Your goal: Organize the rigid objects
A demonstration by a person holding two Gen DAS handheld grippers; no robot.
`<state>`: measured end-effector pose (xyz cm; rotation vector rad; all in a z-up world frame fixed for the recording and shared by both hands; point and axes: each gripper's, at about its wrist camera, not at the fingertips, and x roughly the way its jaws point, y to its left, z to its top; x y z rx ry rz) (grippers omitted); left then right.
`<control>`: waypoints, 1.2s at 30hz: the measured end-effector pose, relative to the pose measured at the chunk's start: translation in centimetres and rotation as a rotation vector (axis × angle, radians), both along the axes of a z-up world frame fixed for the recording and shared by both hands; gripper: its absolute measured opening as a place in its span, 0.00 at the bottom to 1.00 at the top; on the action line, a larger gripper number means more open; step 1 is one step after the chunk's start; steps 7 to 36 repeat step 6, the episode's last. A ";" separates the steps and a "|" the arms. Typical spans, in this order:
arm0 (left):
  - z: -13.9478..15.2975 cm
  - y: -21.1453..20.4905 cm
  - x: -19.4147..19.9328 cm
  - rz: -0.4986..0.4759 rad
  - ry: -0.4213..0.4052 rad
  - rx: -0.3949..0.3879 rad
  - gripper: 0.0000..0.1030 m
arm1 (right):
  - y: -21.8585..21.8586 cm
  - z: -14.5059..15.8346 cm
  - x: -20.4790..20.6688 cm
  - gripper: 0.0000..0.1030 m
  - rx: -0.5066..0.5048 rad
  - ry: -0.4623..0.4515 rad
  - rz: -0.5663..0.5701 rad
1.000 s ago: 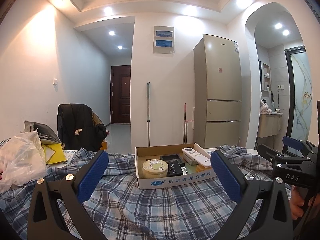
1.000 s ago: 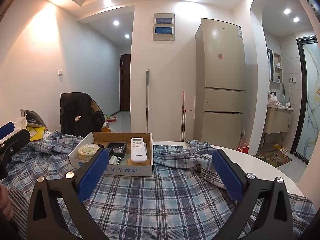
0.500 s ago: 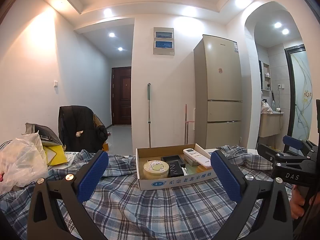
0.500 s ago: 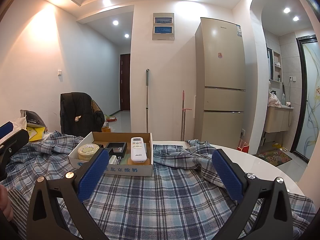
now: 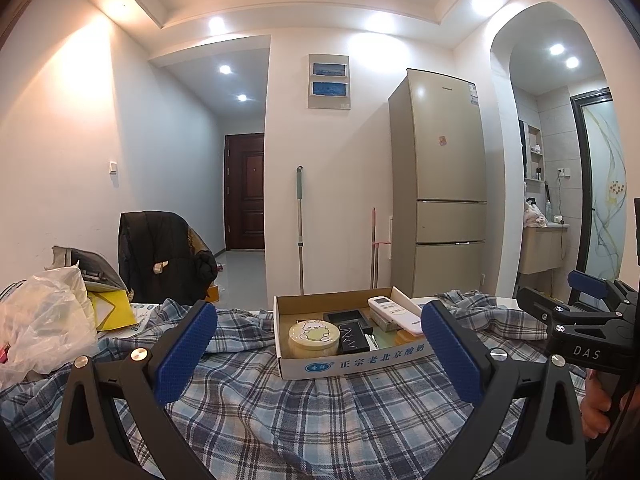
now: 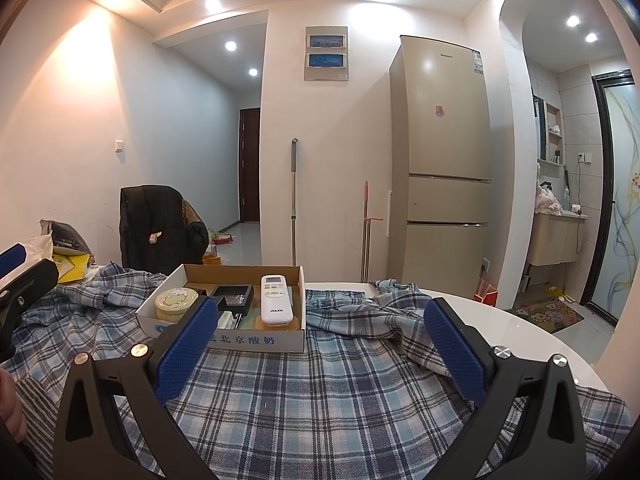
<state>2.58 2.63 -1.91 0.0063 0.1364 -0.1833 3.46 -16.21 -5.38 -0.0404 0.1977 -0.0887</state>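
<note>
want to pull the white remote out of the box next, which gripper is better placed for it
Right, probably. In the right wrist view the white remote lies lengthwise, close ahead of the open right gripper. For the left gripper it sits at the cardboard box's far right, angled.

Bright, sharp fisheye views, ceiling spotlights (image 5: 216, 24) glaring, edges bowed and vignetted.
</note>
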 end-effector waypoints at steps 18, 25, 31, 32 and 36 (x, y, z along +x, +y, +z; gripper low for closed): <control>0.0 0.0 0.0 0.003 0.002 0.002 1.00 | 0.1 -0.1 0.0 1.00 0.000 0.000 -0.001; 0.0 0.0 0.0 0.003 0.002 0.002 1.00 | 0.1 -0.1 0.0 1.00 0.000 0.000 -0.001; 0.0 0.0 0.0 0.003 0.002 0.002 1.00 | 0.1 -0.1 0.0 1.00 0.000 0.000 -0.001; 0.0 0.0 0.0 0.003 0.002 0.002 1.00 | 0.1 -0.1 0.0 1.00 0.000 0.000 -0.001; 0.0 0.0 0.0 0.003 0.002 0.002 1.00 | 0.1 -0.1 0.0 1.00 0.000 0.000 -0.001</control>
